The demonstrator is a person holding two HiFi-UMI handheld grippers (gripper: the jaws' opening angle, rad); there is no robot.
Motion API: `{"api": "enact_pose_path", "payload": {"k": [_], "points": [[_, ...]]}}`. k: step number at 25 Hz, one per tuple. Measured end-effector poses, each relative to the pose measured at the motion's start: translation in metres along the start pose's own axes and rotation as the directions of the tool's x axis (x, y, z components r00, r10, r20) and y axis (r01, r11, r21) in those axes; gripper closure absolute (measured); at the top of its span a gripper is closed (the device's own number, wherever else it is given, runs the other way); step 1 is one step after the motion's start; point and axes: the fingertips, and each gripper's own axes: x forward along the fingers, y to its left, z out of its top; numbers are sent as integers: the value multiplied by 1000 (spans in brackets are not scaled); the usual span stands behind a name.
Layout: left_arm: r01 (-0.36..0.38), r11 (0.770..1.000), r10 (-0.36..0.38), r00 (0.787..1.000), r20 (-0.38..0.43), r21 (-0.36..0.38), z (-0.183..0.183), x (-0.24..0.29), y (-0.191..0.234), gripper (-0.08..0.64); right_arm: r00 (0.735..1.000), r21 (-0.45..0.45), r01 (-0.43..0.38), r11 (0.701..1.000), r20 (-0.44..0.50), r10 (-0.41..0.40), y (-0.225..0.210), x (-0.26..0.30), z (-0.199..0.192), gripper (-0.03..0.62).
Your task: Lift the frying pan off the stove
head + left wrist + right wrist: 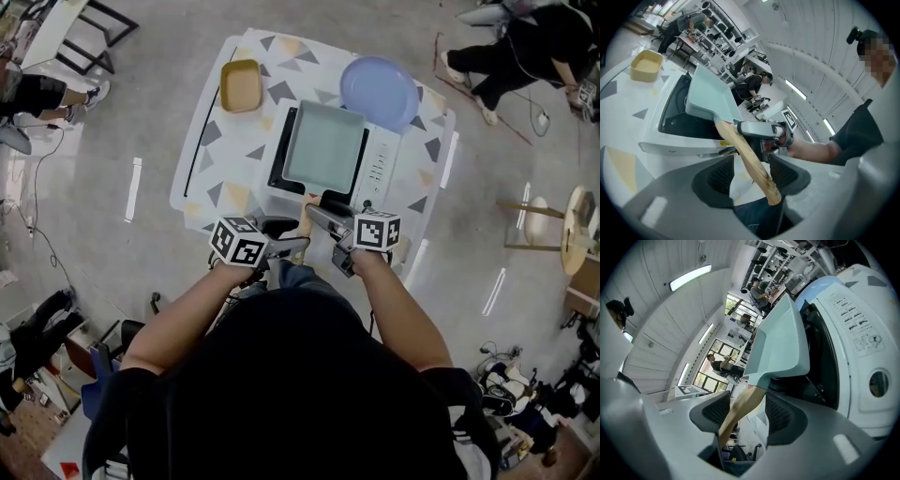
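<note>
Head view: pale-green frying pan (323,145) sits on the white stove (380,169) on the worktop (225,178), its wooden handle (747,159) pointing toward the person. Left gripper (752,173) and right gripper (747,412) both straddle the handle, jaws apart, not clamped. Risk: lifting before either closes lets the handle slip through. Uneven grips would likely tip the pan.
</note>
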Motion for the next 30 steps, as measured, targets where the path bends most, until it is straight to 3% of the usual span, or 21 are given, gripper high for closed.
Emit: {"api": "enact_pose_path", "payload": {"k": [7, 15, 21, 30], "points": [[48, 997, -48, 999, 1, -52, -7, 12, -2, 327, 997, 42, -64, 997, -31, 65, 0, 15, -3, 314], [75, 996, -76, 997, -5, -52, -7, 20, -3, 368, 989, 100, -139, 985, -32, 143, 4, 30, 0, 318], [85, 995, -86, 996, -10, -58, -8, 20, -5, 373, 978, 194, -205, 959, -5, 210, 6, 35, 0, 359], [113, 992, -112, 994, 18, -62, -10, 13, -11, 373, 963, 217, -267, 939, 16, 270, 22, 37, -1, 362]]}}
